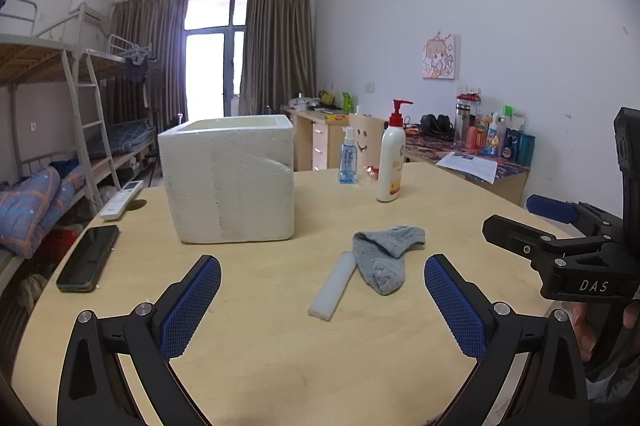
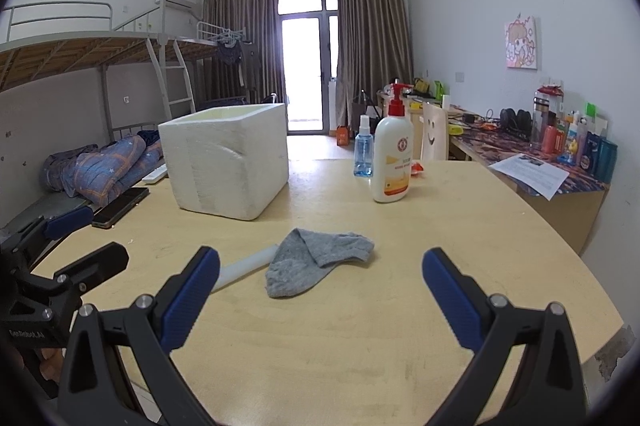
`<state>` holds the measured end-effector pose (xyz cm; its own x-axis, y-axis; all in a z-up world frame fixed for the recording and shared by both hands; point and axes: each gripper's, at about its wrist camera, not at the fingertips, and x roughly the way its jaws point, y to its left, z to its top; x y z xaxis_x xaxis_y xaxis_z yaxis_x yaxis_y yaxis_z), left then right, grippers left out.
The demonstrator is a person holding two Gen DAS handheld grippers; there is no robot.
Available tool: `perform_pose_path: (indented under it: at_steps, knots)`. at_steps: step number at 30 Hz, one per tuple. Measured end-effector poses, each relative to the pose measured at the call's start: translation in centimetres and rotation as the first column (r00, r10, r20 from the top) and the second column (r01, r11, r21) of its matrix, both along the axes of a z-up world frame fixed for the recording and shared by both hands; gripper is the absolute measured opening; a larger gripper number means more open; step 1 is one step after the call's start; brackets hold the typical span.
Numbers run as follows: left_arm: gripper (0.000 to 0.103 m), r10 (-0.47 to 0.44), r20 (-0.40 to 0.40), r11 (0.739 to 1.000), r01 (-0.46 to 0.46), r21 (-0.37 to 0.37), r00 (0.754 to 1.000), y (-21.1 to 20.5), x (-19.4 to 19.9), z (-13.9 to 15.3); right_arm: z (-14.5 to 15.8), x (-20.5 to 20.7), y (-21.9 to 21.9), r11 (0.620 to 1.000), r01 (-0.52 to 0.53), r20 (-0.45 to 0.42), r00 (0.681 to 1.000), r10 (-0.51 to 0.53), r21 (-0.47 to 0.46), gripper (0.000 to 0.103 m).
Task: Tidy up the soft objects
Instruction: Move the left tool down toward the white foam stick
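A grey sock lies crumpled on the wooden table, partly over one end of a white foam strip. A white foam box stands open-topped behind them. My left gripper is open and empty, low over the table, just short of the strip. My right gripper is open and empty, just short of the sock. The strip and box show there too. Each gripper shows at the edge of the other's view.
A lotion pump bottle and a blue spray bottle stand at the table's far side. A black phone and a white remote lie at the left edge. Bunk beds stand left, a cluttered desk right.
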<state>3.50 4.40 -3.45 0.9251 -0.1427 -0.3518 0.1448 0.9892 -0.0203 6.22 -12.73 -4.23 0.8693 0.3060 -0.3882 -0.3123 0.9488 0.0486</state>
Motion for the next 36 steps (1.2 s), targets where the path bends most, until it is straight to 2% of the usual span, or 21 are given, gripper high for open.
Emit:
perform_pose_path:
  at_steps: [12, 19, 25, 29, 36]
  knots:
    - [0.102, 0.01, -0.08, 1.0, -0.01, 0.007, 0.997, -0.1, 3.6, -0.8, -0.4, 2.5, 0.0, 1.0, -0.013, -0.036, 0.999, 0.012, -0.017, 0.102]
    - [0.102, 0.017, -0.14, 1.0, -0.015, 0.016, 0.99, -0.2, 5.6, -1.7, -1.3, 4.6, -0.3, 1.0, -0.014, -0.087, 0.996, 0.012, -0.024, 0.102]
    - [0.102, -0.013, -0.198, 1.0, 0.017, 0.018, 0.98, -1.0, 7.1, -2.7, -1.9, 6.1, -0.5, 0.999, -0.039, -0.124, 0.992, 0.035, -0.027, 0.102]
    - [0.102, -0.07, -0.25, 0.997, 0.074, 0.006, 0.966, -1.6, 8.4, -3.5, -2.3, 7.0, -0.6, 0.999, -0.045, -0.145, 0.989, 0.041, -0.026, 0.102]
    - [0.089, -0.128, -0.33, 0.991, 0.137, 0.005, 0.935, -1.6, 10.8, -4.5, -3.2, 8.0, -0.7, 0.998, -0.056, -0.186, 0.981, 0.05, -0.029, 0.102]
